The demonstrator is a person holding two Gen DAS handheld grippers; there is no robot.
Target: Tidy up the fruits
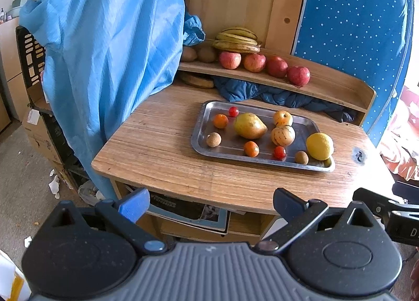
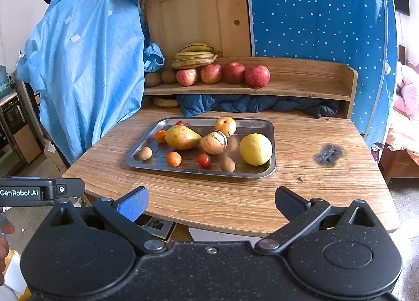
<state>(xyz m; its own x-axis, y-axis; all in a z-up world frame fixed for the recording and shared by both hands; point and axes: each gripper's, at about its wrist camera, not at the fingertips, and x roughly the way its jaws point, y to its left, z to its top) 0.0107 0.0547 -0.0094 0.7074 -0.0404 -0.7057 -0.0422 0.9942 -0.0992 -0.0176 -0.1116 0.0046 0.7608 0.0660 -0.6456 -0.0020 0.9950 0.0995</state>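
A steel tray [image 1: 201,128] [image 2: 271,128] lies on the wooden table [image 1: 162,149] [image 2: 235,196]. In it are a mango [image 1: 250,125] [image 2: 182,137], a large lemon [image 1: 319,146] [image 2: 255,149], two striped melons [image 1: 282,136] [image 2: 214,142], small oranges [image 1: 220,121] [image 2: 174,158], cherry tomatoes [image 1: 279,152] [image 2: 204,160] and small brown fruits [image 1: 213,139] [image 2: 227,164]. On the shelf [image 1: 327,86] [image 2: 301,91] behind sit red apples [image 1: 298,75] [image 2: 257,75], bananas [image 1: 237,40] [image 2: 196,56] and kiwis [image 1: 188,54] [image 2: 169,76]. My left gripper [image 1: 210,206] and right gripper [image 2: 210,205] hover open before the table's front edge, holding nothing.
A light blue cloth [image 1: 110,52] [image 2: 86,70] hangs at the table's left. Dark blue fabric [image 1: 262,91] [image 2: 248,104] is bunched under the shelf. A burn mark [image 2: 328,154] scars the table's right side. A blue dotted panel [image 1: 353,12] [image 2: 314,7] stands behind.
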